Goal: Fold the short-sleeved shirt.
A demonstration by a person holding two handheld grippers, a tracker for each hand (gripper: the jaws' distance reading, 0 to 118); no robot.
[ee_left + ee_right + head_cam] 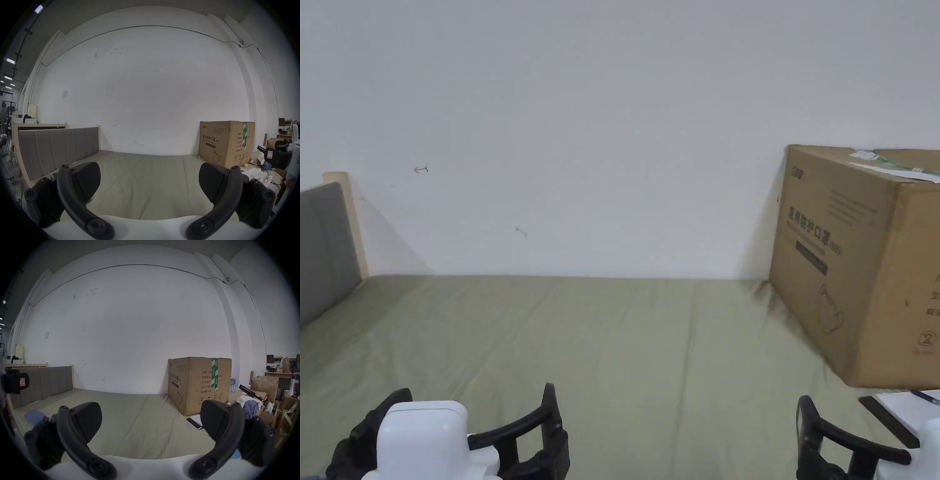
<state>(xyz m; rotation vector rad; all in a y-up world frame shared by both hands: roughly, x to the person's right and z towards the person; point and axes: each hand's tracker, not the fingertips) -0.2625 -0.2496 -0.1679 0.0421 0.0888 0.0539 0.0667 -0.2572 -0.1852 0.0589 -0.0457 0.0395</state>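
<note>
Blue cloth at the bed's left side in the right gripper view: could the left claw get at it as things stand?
Probably yes. The blue cloth lies loose on the green bed cover with nothing on it, and the left claw is open and empty. The cardboard box stands on the far side.

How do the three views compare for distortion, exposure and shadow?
Head view: straight lines, even soft light, and the brown cardboard box casts a faint shadow on the white wall. Left and right gripper views: strong fisheye bending, black vignetted corners, dimmer greyer tone; the olive-green bed sheet looks washed out.
</note>
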